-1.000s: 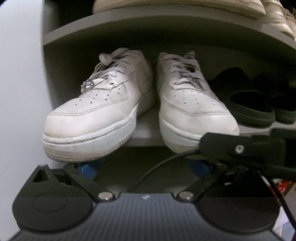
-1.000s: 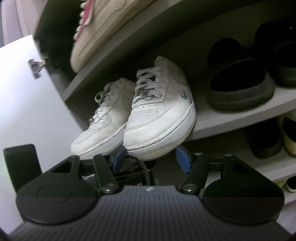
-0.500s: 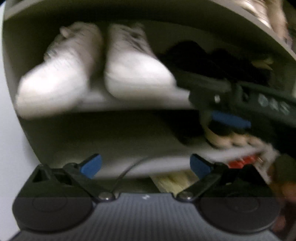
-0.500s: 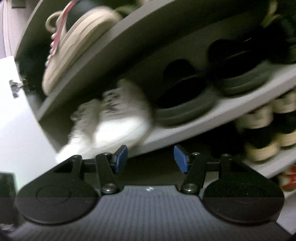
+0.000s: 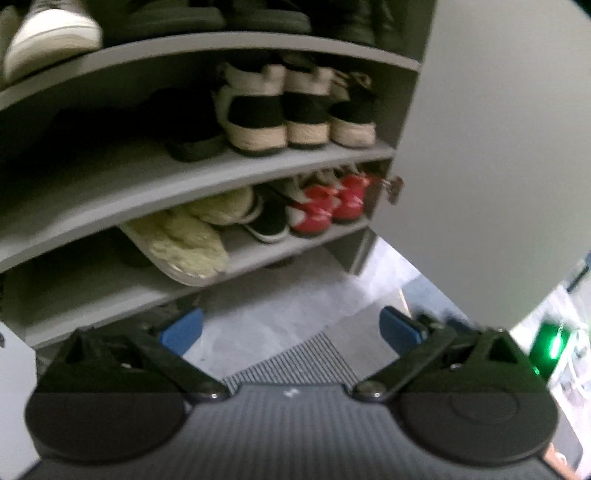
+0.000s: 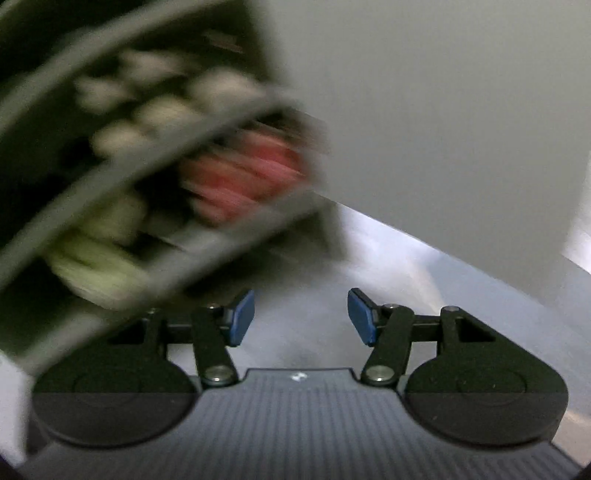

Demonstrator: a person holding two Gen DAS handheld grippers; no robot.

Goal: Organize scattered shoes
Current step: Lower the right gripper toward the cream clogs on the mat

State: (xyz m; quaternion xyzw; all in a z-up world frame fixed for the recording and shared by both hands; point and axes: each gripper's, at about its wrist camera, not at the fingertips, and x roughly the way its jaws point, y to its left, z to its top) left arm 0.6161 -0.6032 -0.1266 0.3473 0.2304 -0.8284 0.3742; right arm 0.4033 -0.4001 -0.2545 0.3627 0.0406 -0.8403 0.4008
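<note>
**A:** Shoes are all on the gray shelf unit (image 5: pixel 207 173), none in either gripper. Left wrist view: white sneaker (image 5: pixel 48 33) at top left, toe poking past the board edge. Next level down, black-and-cream sandals (image 5: pixel 295 114) sit at the right end, close to the side panel; the left part of that level is dark, contents unclear.

**B:** Lower level?

**A:** Fuzzy green slippers (image 5: pixel 184 240), the front one overhanging the shelf lip. Right of them a black shoe (image 5: pixel 267 221), then red shoes (image 5: pixel 328 205) beside the side panel. An open cabinet door (image 5: pixel 480 147) stands to the right.

**B:** Grippers?

**A:** Left gripper (image 5: pixel 291 328): blue pads wide apart, nothing between them, over bare gray floor (image 5: pixel 280 310) in front of the unit. Right gripper (image 6: pixel 301 317): pads apart, empty, also over floor.

**B:** Right wrist view usable?

**A:** Heavily blurred. Only red and green smears on the shelves at left, plain gray panel at right. Floor between the shelf front and the door is free of shoes.
</note>
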